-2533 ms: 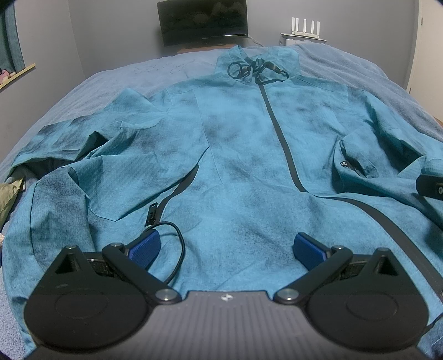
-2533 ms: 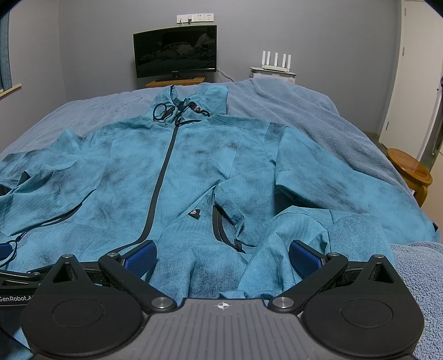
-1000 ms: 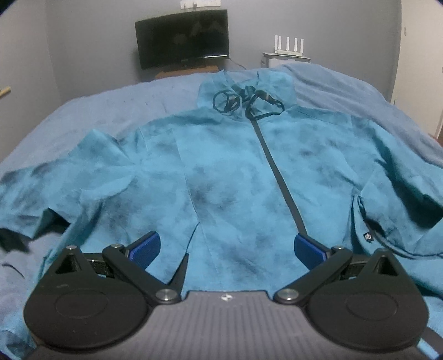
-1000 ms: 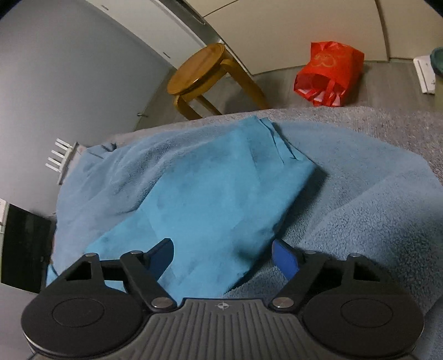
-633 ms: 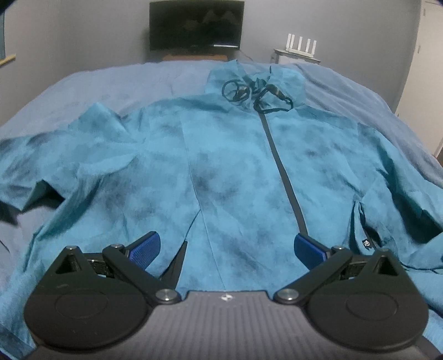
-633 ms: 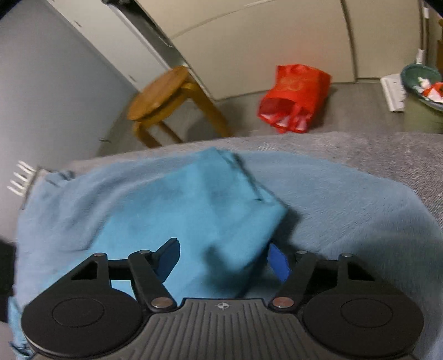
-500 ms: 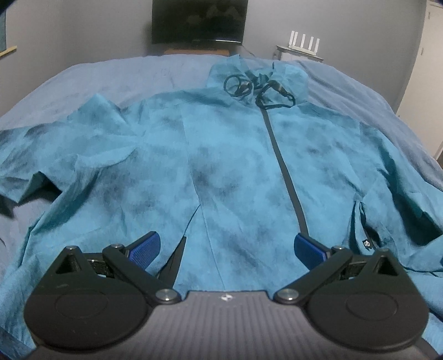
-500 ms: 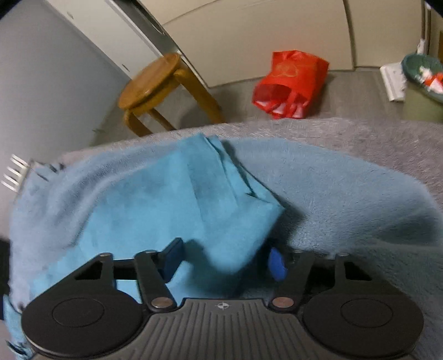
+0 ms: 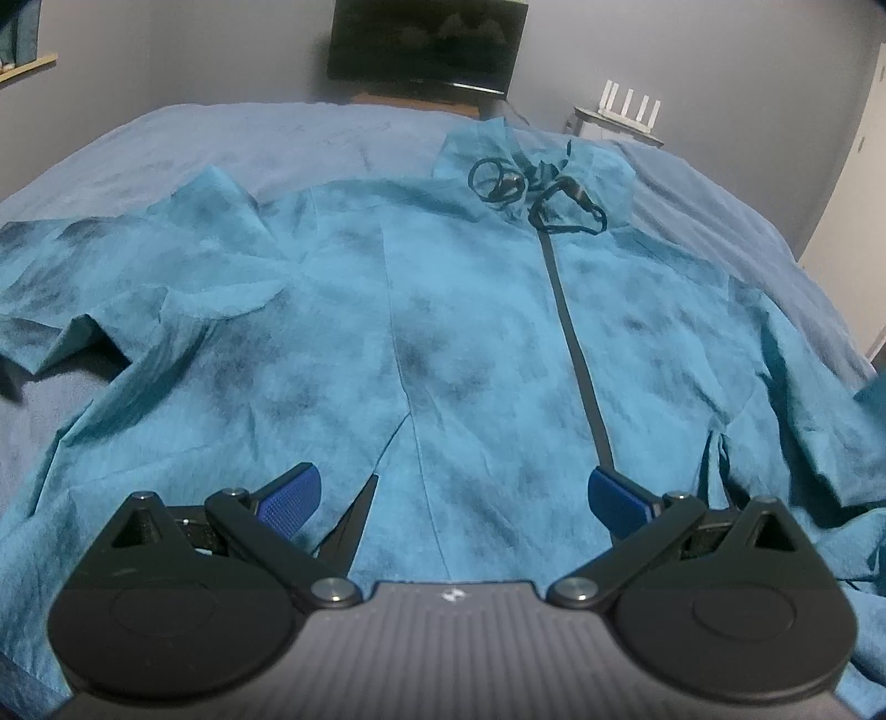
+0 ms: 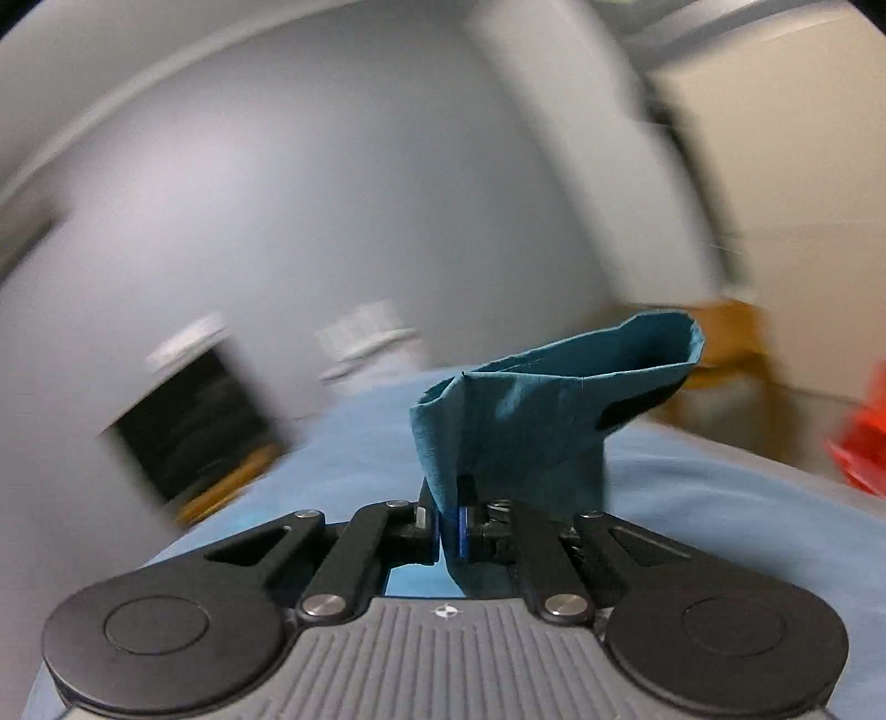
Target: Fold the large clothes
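A large teal jacket [image 9: 470,332] with a dark zip [image 9: 576,343] and black drawcords [image 9: 531,194] lies front up on the blue bed [image 9: 221,144]. My left gripper [image 9: 451,490] hovers open over the jacket's lower hem, nothing between its blue pads. In the right wrist view my right gripper [image 10: 449,529] is shut on the cuff end of the jacket's sleeve [image 10: 542,404]. The sleeve is lifted off the bed, and its open cuff stands up in front of the camera. That view is blurred by motion.
A dark monitor [image 9: 423,44] on a low stand sits against the far wall, with a white router [image 9: 631,108] to its right. In the blurred right wrist view a wooden stool [image 10: 725,343] and a red bag [image 10: 864,437] stand beside the bed.
My right gripper closed on the sleeve cuff that lay flat between its jaws, then lifted it and swung towards the far wall. The left gripper's view rolled slightly; it stayed open.
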{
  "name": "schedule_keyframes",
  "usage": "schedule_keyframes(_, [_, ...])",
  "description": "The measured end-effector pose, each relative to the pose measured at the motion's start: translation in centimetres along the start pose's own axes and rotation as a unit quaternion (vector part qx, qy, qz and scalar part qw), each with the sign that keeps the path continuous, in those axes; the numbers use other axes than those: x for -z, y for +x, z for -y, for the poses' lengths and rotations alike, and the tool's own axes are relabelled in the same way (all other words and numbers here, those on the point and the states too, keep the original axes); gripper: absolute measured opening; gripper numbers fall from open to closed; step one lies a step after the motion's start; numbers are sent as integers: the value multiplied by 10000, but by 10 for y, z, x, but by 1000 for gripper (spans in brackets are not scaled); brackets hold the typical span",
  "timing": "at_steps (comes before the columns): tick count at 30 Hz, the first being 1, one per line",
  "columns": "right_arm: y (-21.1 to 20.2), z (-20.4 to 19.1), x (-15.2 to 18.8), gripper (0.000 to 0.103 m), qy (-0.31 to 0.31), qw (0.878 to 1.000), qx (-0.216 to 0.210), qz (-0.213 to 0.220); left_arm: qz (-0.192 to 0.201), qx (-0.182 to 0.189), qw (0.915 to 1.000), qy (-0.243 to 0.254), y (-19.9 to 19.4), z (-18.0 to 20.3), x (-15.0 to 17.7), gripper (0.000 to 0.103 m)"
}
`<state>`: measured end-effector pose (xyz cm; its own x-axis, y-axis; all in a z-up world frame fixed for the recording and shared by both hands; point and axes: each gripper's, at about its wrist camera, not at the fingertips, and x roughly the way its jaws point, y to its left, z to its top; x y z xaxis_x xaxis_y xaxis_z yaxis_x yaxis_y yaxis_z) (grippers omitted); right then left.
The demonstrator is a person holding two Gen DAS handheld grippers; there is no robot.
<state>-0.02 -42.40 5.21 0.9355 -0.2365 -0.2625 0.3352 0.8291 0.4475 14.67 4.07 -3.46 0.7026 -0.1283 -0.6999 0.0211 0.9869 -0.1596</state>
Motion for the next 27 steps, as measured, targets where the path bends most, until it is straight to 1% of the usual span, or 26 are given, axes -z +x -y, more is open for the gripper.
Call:
schedule_keyframes(1, [3,-30,5,7,-175,9993,-301,-99,21,-2,10000,-1,-1,0,0,103])
schedule_keyframes(3, [11,-85,20,7,-337,9943,-921,-409,40,15,10000,-30,-1,-1,1,103])
schedule_keyframes(5, [18,-134,40,7,-479,9860,-1430,-715,38,10,10000,-69,-1,-3,2,103])
schedule_keyframes(7, [26,-178,69,7,-622,9742,-1892,-1058,27,22,9999,-118,0,-5,2,103])
schedule_keyframes(9, [30,-212,101,7,-774,9593,-2335,-1387,14,33,9999,-161,0,-7,1,103])
schedule_keyframes(11, [34,-235,134,9,-1081,9373,-2824,-1731,-11,38,9998,-186,2,-9,2,103])
schedule_keyframes(12, [34,-246,149,13,-1282,9247,-3022,-1929,-24,46,9998,-196,3,-9,2,103])
schedule_keyframes(13, [34,-248,159,22,-1394,9180,-3104,-2039,-31,66,9997,-213,4,-10,2,103])
schedule_keyframes(14, [32,-246,164,31,-1443,9164,-3106,-2073,-27,89,9997,-225,4,-10,3,103])
schedule_keyframes(15, [26,-247,167,50,-1447,9171,-3085,-2069,-24,98,9997,-232,5,-10,2,103])
schedule_keyframes(16, [23,-238,164,57,-1362,9212,-3063,-1974,-12,72,9997,-222,5,-9,2,103])
schedule_keyframes(17, [21,-229,159,58,-1270,9264,-3012,-1869,-8,29,9998,-174,4,-8,0,103])
schedule_keyframes(19, [21,-203,145,58,-1105,9400,-2711,-1754,63,-48,10000,14,1,-1,-8,103])
schedule_keyframes(21, [32,-168,128,60,-722,9558,-2267,-1727,92,-65,9999,126,-1,7,-24,103])
schedule_keyframes(22, [43,-153,120,60,-467,9610,-2043,-1806,98,-23,9998,177,-2,12,-34,103])
schedule_keyframes(24, [63,-124,113,60,-103,9665,-1675,-1942,76,-25,9991,413,2,23,-58,103])
schedule_keyframes(27, [86,-97,119,60,-102,9735,-1146,-1975,-145,-313,9956,871,27,37,-86,103])
